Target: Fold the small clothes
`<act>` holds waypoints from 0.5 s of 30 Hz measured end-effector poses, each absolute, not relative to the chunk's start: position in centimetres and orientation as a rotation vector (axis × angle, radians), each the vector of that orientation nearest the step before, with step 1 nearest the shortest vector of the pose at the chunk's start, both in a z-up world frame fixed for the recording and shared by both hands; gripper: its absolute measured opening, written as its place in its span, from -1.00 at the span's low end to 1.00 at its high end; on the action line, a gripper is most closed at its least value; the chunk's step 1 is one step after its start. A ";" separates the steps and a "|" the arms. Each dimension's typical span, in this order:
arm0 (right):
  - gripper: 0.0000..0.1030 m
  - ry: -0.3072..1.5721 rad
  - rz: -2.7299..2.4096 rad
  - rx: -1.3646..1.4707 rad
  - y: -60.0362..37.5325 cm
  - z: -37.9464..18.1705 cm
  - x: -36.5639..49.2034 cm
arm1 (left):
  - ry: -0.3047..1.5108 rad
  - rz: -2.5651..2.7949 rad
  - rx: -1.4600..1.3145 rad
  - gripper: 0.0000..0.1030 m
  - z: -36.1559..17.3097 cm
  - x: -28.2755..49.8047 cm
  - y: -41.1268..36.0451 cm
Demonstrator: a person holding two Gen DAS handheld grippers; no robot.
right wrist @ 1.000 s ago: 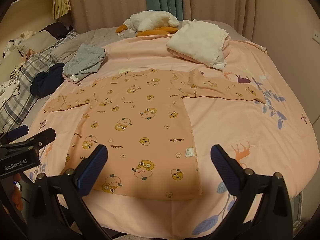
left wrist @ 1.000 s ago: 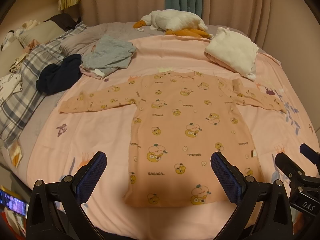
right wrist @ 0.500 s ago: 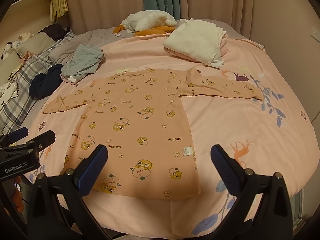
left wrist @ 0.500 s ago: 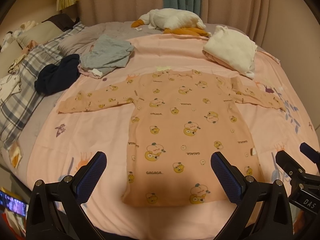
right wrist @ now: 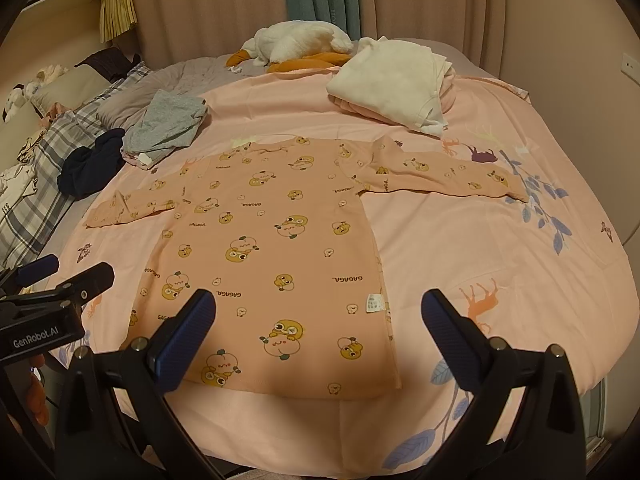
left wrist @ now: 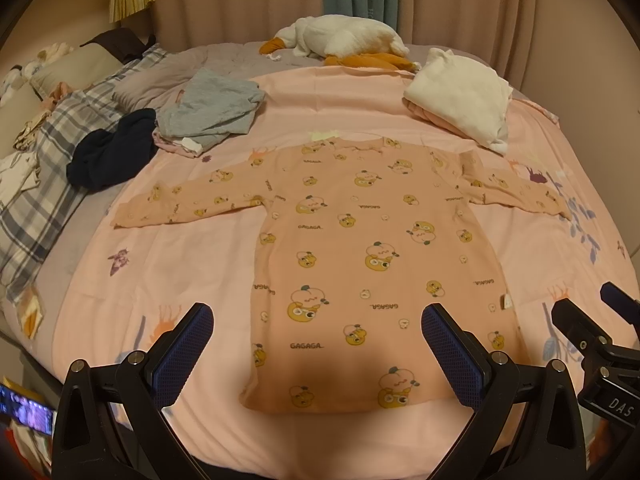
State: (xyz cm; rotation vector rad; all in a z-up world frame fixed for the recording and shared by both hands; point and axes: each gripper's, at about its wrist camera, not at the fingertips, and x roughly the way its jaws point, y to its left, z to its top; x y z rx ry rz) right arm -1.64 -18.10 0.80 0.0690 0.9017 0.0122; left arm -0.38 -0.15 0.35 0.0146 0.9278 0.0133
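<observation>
A small peach long-sleeved shirt [left wrist: 360,248] [right wrist: 272,248] with cartoon prints lies flat on the pink bed sheet, sleeves spread to both sides, hem nearest me. My left gripper [left wrist: 316,336] hovers open above the hem, nothing between its fingers. Above the hem's right part my right gripper [right wrist: 318,320] is also open and empty. Each gripper shows at the edge of the other's view: the right gripper [left wrist: 600,332] at the right, the left gripper [right wrist: 52,288] at the left.
A folded cream garment [left wrist: 460,96] lies at the back right. A grey garment [left wrist: 212,108] and a dark navy one [left wrist: 112,148] lie at the back left beside plaid bedding [left wrist: 36,200]. A white plush goose [left wrist: 344,40] rests by the curtains.
Both grippers have drawn back and risen slightly, so the shirt sits a little farther away in both views. The shirt itself has not moved, and both grippers stay open.
</observation>
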 end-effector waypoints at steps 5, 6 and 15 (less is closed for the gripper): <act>1.00 0.900 0.012 0.068 -18.0 0.8 -1.7 | 0.930 0.013 0.014 1.00 0.2 -0.3 -0.2; 1.00 0.901 0.012 0.068 -18.0 0.8 -1.7 | 0.931 0.014 0.015 1.00 0.1 -0.3 -0.3; 1.00 0.904 0.009 0.073 -18.2 0.5 -1.7 | 0.935 0.010 0.016 1.00 -0.2 -0.2 -0.3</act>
